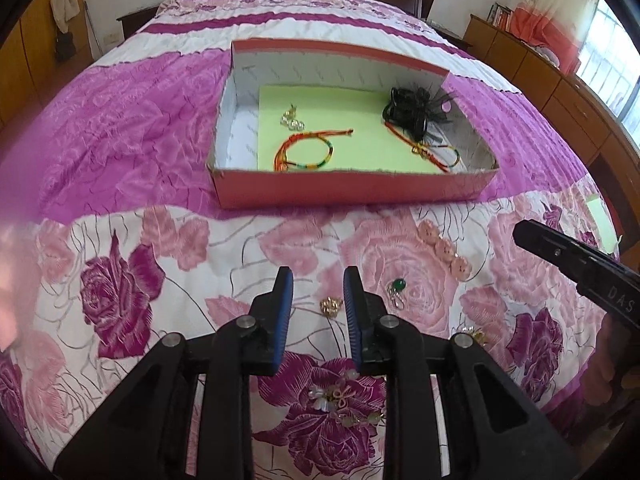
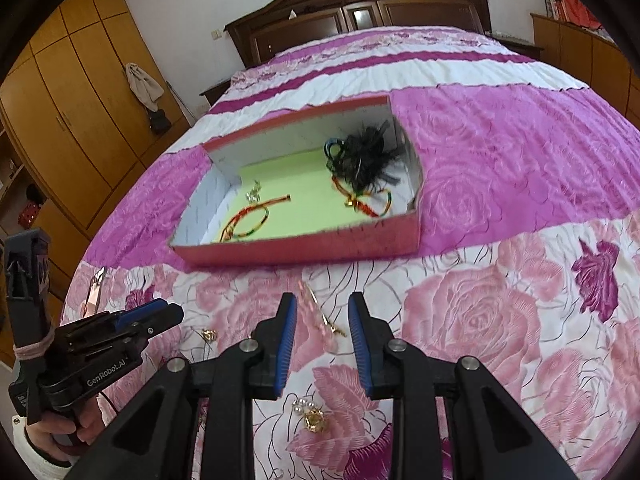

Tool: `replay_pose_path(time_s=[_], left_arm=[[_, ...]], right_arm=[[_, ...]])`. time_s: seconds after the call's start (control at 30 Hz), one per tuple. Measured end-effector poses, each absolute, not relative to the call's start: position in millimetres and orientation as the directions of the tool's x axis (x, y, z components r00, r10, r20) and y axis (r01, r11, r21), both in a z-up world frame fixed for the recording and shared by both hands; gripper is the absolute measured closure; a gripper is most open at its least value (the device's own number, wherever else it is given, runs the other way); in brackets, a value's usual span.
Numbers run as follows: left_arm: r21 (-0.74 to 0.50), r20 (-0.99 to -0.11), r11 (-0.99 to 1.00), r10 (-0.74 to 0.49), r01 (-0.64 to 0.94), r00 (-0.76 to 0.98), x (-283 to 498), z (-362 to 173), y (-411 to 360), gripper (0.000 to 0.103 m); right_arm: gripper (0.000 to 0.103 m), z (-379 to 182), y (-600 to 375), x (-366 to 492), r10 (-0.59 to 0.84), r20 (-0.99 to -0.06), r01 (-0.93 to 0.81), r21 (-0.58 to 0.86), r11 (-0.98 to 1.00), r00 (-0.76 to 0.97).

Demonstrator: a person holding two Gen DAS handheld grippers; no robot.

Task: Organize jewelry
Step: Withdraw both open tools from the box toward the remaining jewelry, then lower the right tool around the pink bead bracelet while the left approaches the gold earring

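Observation:
A red cardboard box (image 1: 344, 194) with green lining lies on the bed; it also shows in the right wrist view (image 2: 304, 250). Inside are two multicoloured cord bracelets (image 1: 308, 152), a small clear earring (image 1: 292, 119) and a black feathered hair piece (image 1: 416, 110). My left gripper (image 1: 318, 284) is open and empty above a small gold piece (image 1: 331, 305). A green-stone earring (image 1: 397, 289) and a pink button strip (image 1: 444, 250) lie to its right. My right gripper (image 2: 322, 312) is open and empty over a pink and gold hair pin (image 2: 324, 318). A gold and pearl piece (image 2: 312, 416) lies below it.
The bed has a pink and purple floral cover (image 1: 120, 128). A flower bead piece (image 1: 340, 398) lies under the left gripper. A nail clipper (image 2: 96, 286) lies at the left bed edge. Wooden wardrobes (image 2: 72, 92) stand left, a headboard (image 2: 360, 12) behind.

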State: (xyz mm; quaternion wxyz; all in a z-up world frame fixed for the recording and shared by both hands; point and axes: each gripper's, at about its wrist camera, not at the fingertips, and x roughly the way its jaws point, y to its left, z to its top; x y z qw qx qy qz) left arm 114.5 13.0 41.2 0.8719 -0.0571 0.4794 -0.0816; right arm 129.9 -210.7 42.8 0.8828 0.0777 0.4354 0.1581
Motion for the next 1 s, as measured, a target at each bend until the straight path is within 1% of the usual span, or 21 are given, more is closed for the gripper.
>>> replay_pose_path(time_s=[0.47,0.8,1.0], left_arm=[[-0.178,-0.854,0.978,-0.207,0.106,0.478,114,16,2,0.085],[-0.186,-0.867,0.977,-0.211,0.1,0.452,120,-1,3,0.085],[-0.17,-0.862,0.979,-0.205,0.117,0.464,121,-6,1,0.085]], right_arm=[[0.074,5,-194,136,0.345,-0.805,-0.231,0.263,0.937,0.483],[0.074,-9,-187,146,0.348,-0.819,-0.236,0.265,0.935,0.457],[0.074,-20,-187,154,0.343,-0.83,-0.229,0.266,0.937,0.439]])
